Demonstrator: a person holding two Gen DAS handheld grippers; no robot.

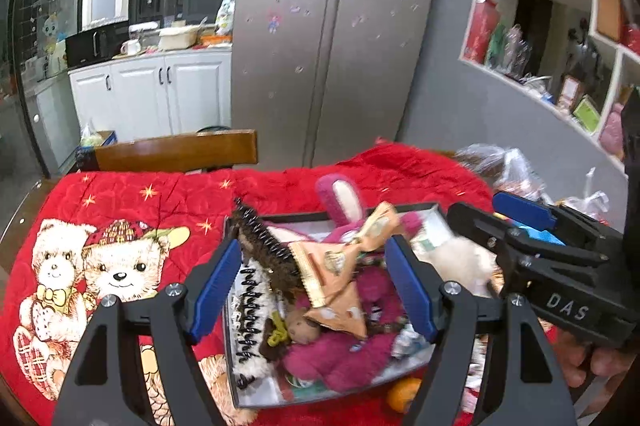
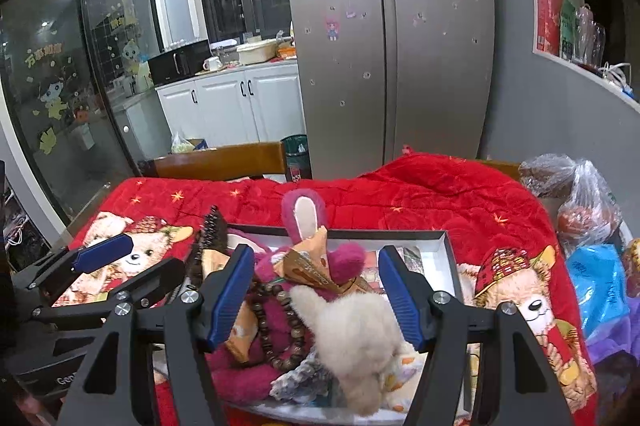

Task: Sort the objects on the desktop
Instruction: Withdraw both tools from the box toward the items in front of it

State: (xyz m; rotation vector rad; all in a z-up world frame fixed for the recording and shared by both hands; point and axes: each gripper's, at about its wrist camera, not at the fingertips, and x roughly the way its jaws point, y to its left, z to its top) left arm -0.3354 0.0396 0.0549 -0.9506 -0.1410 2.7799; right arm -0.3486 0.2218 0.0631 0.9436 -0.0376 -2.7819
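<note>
A shallow box (image 1: pixel 260 218) (image 2: pixel 446 246) on the red blanket holds a heap of things: a pink plush toy (image 1: pixel 340 350) (image 2: pixel 308 214), a tan snack packet (image 1: pixel 340 266) (image 2: pixel 316 262), a brown bristle brush (image 1: pixel 264 246) (image 2: pixel 212 230), a wooden bead bracelet (image 2: pixel 276 326) and a white fluffy toy (image 1: pixel 460 258) (image 2: pixel 360 334). My left gripper (image 1: pixel 314 290) is open above the packet and brush. My right gripper (image 2: pixel 316 298) is open over the white toy and beads. Each gripper shows in the other's view, the right (image 1: pixel 532 222) and the left (image 2: pixel 120 266).
An orange (image 1: pixel 402 394) lies by the box's near edge. Plastic bags (image 2: pixel 580 202) and a blue bag (image 2: pixel 600 286) crowd the table's right side. A wooden chair back (image 1: pixel 176 150) stands behind the table. The red bear-print blanket (image 1: pixel 120 210) covers the table.
</note>
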